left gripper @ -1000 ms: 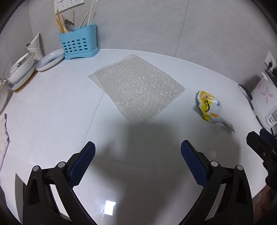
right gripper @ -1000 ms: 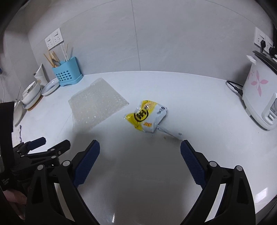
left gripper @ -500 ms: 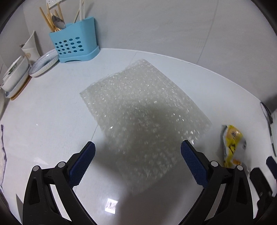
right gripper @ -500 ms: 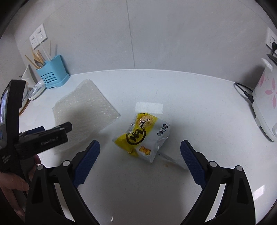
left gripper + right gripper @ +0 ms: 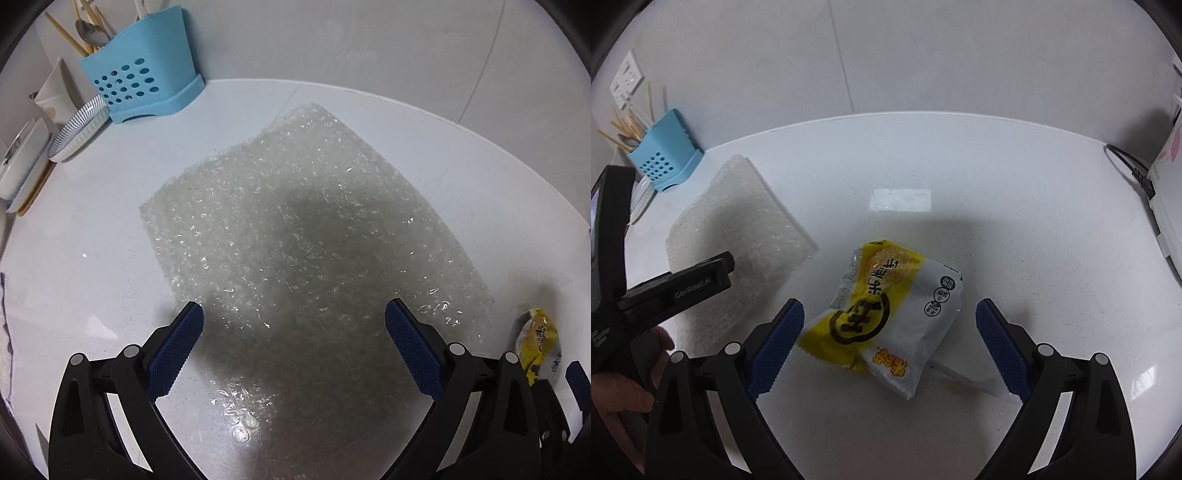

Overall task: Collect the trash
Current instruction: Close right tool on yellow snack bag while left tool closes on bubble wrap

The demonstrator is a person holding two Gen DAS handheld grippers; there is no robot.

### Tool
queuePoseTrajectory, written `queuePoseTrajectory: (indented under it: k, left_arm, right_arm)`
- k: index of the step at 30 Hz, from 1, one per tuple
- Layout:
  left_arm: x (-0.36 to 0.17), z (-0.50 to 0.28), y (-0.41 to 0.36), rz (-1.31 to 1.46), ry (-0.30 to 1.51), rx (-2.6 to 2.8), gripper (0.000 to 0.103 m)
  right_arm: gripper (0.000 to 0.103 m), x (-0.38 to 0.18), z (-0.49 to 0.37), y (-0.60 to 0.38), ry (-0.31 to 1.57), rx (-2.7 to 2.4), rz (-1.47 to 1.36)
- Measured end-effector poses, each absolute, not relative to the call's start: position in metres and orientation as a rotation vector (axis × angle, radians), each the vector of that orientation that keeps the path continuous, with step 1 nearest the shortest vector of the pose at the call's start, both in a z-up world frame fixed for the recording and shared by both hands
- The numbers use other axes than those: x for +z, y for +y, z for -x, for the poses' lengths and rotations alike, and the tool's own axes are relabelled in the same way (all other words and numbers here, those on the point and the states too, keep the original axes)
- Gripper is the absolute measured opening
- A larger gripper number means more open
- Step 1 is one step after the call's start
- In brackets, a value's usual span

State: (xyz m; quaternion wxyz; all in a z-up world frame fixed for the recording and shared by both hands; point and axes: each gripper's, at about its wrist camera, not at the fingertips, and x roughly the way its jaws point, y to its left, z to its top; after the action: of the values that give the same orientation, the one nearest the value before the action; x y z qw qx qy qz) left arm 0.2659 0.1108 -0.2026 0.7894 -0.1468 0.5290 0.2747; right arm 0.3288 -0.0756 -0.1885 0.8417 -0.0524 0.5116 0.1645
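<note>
Both tongs gape wide with nothing held: the left tongs [image 5: 293, 343] hang over the near part of the bubble wrap sheet [image 5: 303, 236] lying flat on the white desk [image 5: 92, 229], while the right tongs [image 5: 889, 341] straddle the yellow snack wrapper [image 5: 882, 314] lying to the sheet's right.

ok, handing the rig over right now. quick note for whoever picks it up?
Left tool: open, empty, poised over the bubble wrap sheet, which lies flat on the white counter.
Right tool: open, empty, the yellow snack wrapper between its fingers on the counter, not gripped.
Done: nothing collected yet.
Left: close on each piece, lift, and bin both. A thin clear strip beside the wrapper may be trash too. No bin is in view.
</note>
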Motion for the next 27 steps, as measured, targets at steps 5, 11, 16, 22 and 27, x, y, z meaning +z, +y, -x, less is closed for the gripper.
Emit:
queuePoseTrajectory:
  k: [5,11,16,22,27]
  left_arm:
    - [-0.205,-0.27,0.112,0.341,1.154,0.584,0.09]
    - [-0.2,-0.269,0.104,0.329,1.148,0.556,0.063]
    - [-0.196,-0.263,0.102,0.331,1.135,0.546,0.029]
    - [-0.191,-0.254,0.097,0.317,1.106,0.517,0.01]
    - [-0.187,-0.248,0.09,0.285,1.081,0.508,0.01]
  right_arm:
    - [0.085,-0.203,-0.338,-0.073,1.118,0.316,0.111]
    - [0.068,-0.211,-0.336,-0.07,1.152,0.305,0.112]
    - [0.041,-0.207,-0.33,-0.069,1.151,0.319,0.123]
    - [0.014,-0.205,-0.324,-0.07,1.152,0.343,0.114]
    - [0.013,-0.202,-0.322,-0.076,1.138,0.336,0.111]
